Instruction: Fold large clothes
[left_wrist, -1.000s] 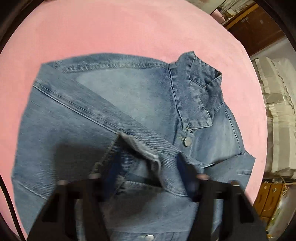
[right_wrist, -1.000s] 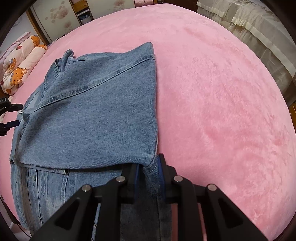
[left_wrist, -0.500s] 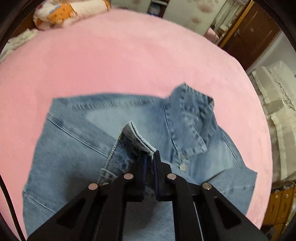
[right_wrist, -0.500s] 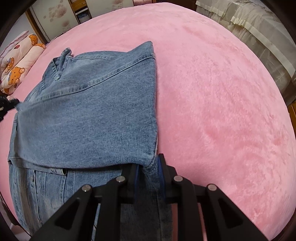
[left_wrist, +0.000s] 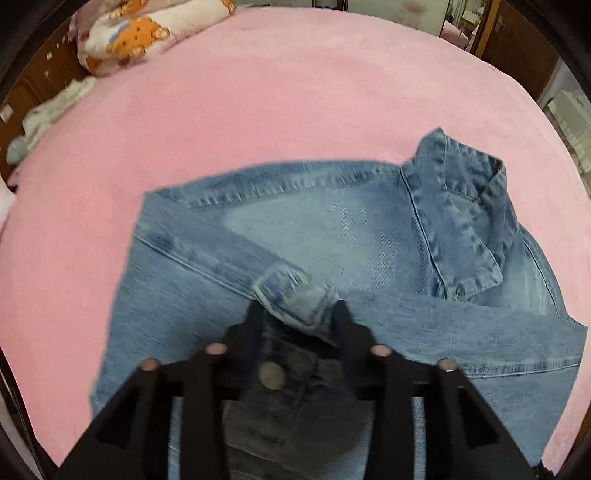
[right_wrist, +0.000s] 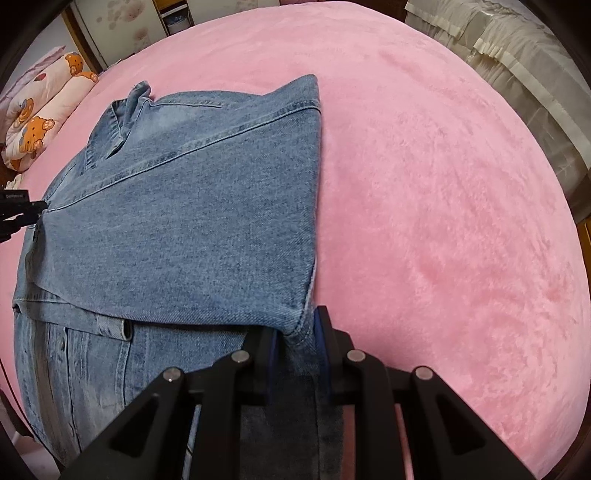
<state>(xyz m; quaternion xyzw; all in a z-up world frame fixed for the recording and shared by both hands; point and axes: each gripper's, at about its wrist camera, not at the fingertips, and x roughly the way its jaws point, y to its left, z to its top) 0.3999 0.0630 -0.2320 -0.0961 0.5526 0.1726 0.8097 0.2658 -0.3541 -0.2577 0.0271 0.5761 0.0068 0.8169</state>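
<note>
Pink bed (left_wrist: 295, 110): our left gripper (left_wrist: 297, 317), jaws just parted, straddles sleeve cuff (left_wrist: 291, 291) of denim jacket (right_wrist: 184, 206); right gripper (right_wrist: 295, 332) clamps its fold corner.

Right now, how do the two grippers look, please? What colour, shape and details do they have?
Both are matte black. The left gripper and the right gripper each have two slim fingers on angular, triangular link arms with round silver pins. The right one's pads look dark blue. No cables, sleeves or hands show.

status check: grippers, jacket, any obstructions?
Left gripper jaws just opened, sleeve cuff loose between them. Right gripper clamped on denim jacket fold corner. Nothing in the way on pink bed.
</note>
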